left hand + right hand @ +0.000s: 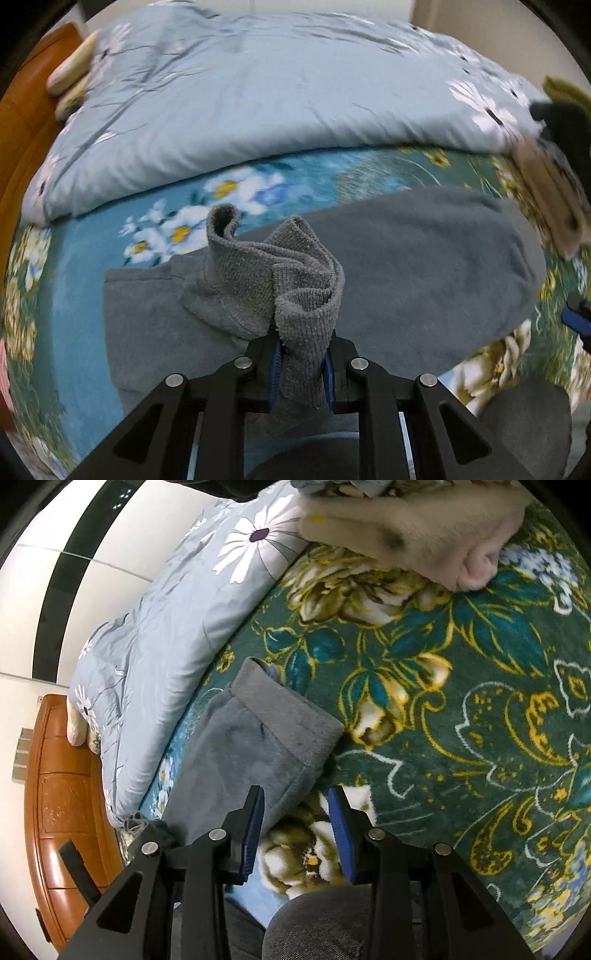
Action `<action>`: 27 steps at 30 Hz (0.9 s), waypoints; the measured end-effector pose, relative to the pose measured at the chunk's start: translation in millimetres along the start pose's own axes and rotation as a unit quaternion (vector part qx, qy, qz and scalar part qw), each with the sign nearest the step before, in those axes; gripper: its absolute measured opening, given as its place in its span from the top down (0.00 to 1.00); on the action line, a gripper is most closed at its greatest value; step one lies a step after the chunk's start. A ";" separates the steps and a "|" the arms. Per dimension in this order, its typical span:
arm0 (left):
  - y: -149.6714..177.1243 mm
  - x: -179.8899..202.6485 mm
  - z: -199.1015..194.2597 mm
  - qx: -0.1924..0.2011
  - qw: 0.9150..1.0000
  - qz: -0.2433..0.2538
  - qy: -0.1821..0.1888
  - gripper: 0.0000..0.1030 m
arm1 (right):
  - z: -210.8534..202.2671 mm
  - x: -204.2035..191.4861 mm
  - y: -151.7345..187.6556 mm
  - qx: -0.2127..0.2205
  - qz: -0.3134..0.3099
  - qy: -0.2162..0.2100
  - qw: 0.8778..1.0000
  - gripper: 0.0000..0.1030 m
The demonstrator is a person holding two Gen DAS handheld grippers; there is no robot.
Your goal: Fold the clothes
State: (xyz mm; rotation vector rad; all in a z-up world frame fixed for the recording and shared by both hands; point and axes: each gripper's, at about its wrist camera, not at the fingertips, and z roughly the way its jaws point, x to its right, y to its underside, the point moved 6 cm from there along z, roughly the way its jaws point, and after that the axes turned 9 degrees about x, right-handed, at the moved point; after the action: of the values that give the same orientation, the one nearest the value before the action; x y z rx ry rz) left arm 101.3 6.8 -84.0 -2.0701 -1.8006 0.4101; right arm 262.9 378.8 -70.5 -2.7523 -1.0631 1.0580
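Grey fleece clothes [424,266] lie flat on the flowery blanket [480,672] on the bed. The left gripper [302,369] pinches a ribbed cuff [295,280] and holds it up. The right gripper [295,830] is wide apart, holding nothing, beside the clothes.

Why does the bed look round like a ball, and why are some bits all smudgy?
Left wrist view: the fisheye lens bends the light blue quilt into a dome; the right edge is smeared by motion, while the grey cuff in the left claw stays sharp. Right wrist view: the green floral blanket curves too, and the cream garment at the top is blurry; corners are black.
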 end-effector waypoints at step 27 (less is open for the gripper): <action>66.7 -139.4 -9.4 -0.008 0.978 -0.207 -0.032 0.43 | 58.1 -131.1 38.7 -0.102 -0.135 -0.069 0.983 0.59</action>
State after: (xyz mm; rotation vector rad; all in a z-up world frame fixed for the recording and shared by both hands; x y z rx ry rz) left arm 144.4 -139.8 -108.7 -1.6427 -2.2084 0.3456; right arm 180.2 257.7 -47.0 -2.6022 -1.5948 1.1705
